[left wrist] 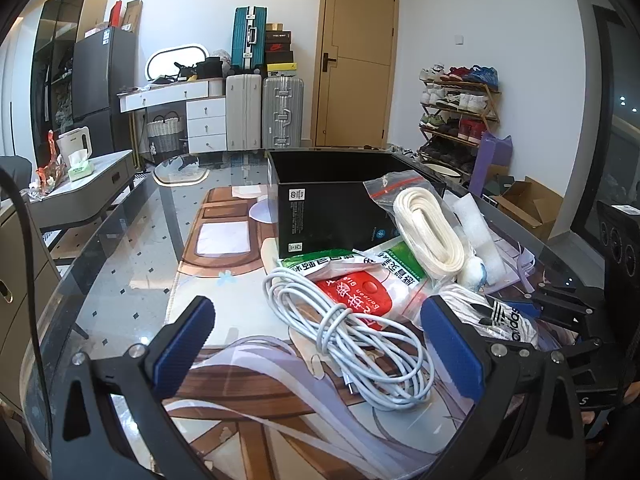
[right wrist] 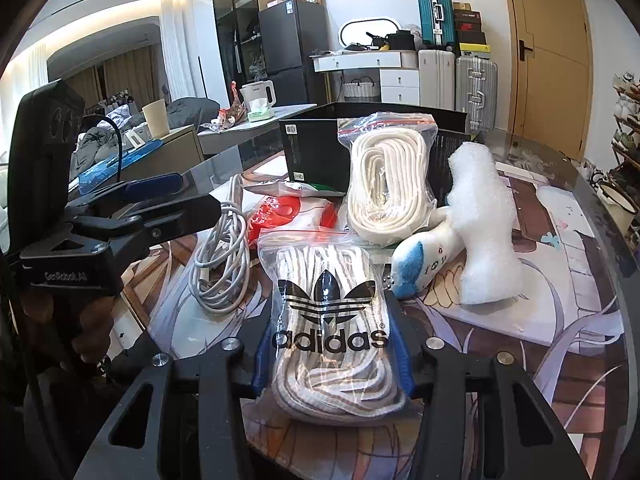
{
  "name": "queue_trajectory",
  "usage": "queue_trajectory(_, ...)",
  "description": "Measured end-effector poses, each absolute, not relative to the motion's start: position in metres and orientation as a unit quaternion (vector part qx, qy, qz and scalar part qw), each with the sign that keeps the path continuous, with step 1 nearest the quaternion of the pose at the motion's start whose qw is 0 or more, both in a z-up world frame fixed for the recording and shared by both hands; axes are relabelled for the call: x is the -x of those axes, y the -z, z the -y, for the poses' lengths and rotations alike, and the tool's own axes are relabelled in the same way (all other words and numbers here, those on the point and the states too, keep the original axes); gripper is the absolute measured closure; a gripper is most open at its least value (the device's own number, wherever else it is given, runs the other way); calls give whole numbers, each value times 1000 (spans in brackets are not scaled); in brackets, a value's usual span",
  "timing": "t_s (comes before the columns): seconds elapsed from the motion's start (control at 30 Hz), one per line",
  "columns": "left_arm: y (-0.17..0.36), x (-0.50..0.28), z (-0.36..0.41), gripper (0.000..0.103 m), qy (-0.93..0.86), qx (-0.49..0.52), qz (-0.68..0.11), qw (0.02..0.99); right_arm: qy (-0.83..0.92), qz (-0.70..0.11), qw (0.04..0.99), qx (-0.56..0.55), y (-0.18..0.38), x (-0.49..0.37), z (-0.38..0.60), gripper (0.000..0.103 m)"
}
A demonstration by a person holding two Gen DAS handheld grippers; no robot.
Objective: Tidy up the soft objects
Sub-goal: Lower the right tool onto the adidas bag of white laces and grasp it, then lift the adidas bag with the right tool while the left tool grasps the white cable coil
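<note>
Right wrist: adidas bag (right wrist: 332, 320) holds striped laces; black box (right wrist: 316, 148) behind.

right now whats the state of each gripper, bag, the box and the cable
right gripper: shut on adidas bag
adidas bag: sealed, lying flat
left gripper: open, empty
black box: open-topped, upright
white lace bag: leaning on box
white cable: coiled

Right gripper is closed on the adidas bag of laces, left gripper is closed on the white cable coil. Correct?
Half right. The right gripper does pinch the adidas bag of laces. But the left gripper is open: the left wrist view shows its blue pads spread wide, with the white cable coil lying on the mat between them, not clamped.
</note>
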State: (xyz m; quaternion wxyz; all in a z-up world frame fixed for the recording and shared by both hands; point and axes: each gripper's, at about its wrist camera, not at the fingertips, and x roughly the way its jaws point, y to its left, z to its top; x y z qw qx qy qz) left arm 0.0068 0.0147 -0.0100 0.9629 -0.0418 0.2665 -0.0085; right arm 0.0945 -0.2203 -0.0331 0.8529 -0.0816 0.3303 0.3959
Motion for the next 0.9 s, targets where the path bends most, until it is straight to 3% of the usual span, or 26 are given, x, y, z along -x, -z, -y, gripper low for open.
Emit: queue_trajectory(0.9, 28, -36, -3, 0, 22, 32, -346, 938, -423, -276, 863, 18, 5, -79, 244, 56)
